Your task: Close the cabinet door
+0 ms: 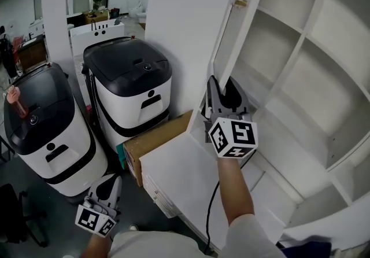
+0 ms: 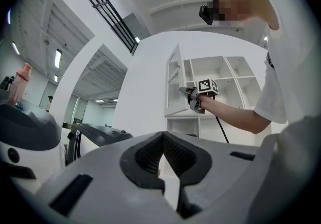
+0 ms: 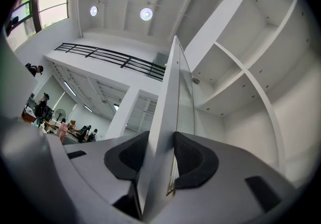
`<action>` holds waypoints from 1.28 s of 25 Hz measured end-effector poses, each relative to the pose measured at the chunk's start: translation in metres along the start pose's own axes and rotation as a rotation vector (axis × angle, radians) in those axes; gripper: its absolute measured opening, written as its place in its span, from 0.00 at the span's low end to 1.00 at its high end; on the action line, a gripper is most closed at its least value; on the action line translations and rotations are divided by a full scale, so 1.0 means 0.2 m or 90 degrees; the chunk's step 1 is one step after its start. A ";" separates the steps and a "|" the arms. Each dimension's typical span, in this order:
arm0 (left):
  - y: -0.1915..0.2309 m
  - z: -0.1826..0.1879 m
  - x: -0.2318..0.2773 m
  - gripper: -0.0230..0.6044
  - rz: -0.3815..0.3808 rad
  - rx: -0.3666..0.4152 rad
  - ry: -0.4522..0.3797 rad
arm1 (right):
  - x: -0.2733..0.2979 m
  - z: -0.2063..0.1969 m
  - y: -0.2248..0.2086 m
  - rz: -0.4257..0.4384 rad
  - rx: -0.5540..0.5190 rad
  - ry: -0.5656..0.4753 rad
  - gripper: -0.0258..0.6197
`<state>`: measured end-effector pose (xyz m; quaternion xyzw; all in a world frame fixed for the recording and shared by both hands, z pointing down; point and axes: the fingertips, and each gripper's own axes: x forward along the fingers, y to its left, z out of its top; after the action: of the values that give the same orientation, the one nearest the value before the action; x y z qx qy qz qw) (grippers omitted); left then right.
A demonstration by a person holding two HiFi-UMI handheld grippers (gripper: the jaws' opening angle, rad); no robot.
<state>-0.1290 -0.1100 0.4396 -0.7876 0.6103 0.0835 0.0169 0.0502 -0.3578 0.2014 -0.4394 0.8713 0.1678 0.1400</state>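
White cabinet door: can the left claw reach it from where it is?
Probably not without moving: the left claw hangs low, well apart from the white cabinet door, whose edge the right claw grips.

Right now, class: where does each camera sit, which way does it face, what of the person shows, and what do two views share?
Head view: on the head, facing down; right forearm, left gripper, right gripper on the cabinet door.
Left gripper view: on that gripper, facing up towards the cabinet; its shut jaws, the person's torso, right forearm.
Right gripper view: on that gripper, facing up along the door's edge; its jaws clamp it.
Shared: head and left gripper views show the right gripper.
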 end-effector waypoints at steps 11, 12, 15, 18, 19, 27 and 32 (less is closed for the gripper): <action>-0.18 -0.06 0.15 0.04 -0.038 -0.002 0.010 | -0.13 -0.03 -0.40 -0.073 -0.015 0.013 0.15; -0.20 -0.07 0.17 0.04 -0.042 -0.002 0.010 | -0.13 -0.03 -0.42 -0.070 -0.019 0.016 0.15; -0.25 -0.08 0.20 0.04 -0.045 -0.003 0.011 | -0.15 -0.02 -0.46 -0.064 -0.027 0.014 0.17; -0.28 -0.09 0.23 0.04 -0.045 -0.004 0.013 | -0.17 -0.03 -0.53 -0.073 -0.039 0.011 0.17; -0.29 -0.10 0.23 0.04 -0.045 -0.004 0.014 | -0.18 -0.03 -0.56 -0.080 -0.057 0.013 0.18; -0.32 -0.14 0.31 0.04 -0.052 -0.009 0.015 | -0.17 -0.06 -0.63 -0.104 -0.155 0.029 0.23; -0.32 -0.15 0.35 0.04 -0.057 -0.010 0.014 | -0.17 -0.07 -0.73 -0.117 -0.148 0.037 0.24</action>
<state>-0.0461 -0.1653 0.4533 -0.8152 0.5738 0.0785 0.0075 0.1867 -0.4195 0.2030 -0.5355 0.8054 0.2416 0.0780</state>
